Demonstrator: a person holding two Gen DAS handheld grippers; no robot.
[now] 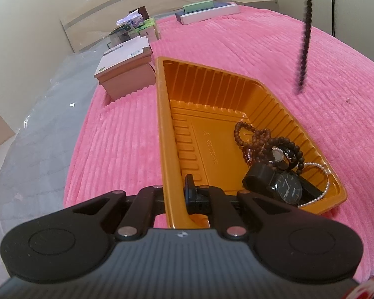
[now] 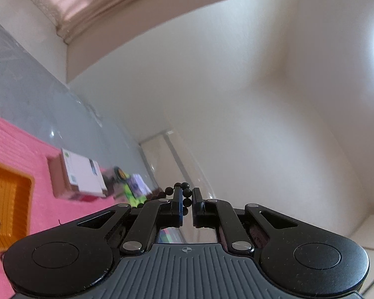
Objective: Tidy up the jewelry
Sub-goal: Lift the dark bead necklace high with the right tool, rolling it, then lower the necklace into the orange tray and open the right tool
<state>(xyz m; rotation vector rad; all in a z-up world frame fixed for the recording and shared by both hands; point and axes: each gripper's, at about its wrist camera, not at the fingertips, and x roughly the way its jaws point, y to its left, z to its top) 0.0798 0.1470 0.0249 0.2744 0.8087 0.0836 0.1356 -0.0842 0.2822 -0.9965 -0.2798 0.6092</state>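
An orange plastic tray (image 1: 177, 94) lies on the pink ribbed blanket. In its near right corner lie brown bead bracelets (image 1: 256, 139), a black watch (image 1: 286, 186), a smaller watch (image 1: 278, 155) and a pearl strand (image 1: 321, 189). My left gripper (image 1: 187, 194) is shut on the tray's near rim. A black bead necklace (image 1: 304, 44) hangs above the blanket, right of the tray. In the right wrist view my right gripper (image 2: 186, 199) is shut on that black bead necklace (image 2: 185, 193), held high and tilted up toward the wall. The tray's corner (image 2: 25, 186) shows at the left.
A brown box with a white lid (image 1: 127, 67) sits by the tray's far left corner, with small packages (image 1: 137, 27) behind it. Flat boxes (image 1: 207, 12) lie at the blanket's far edge. Clear plastic sheeting (image 1: 37, 129) covers the surface to the left.
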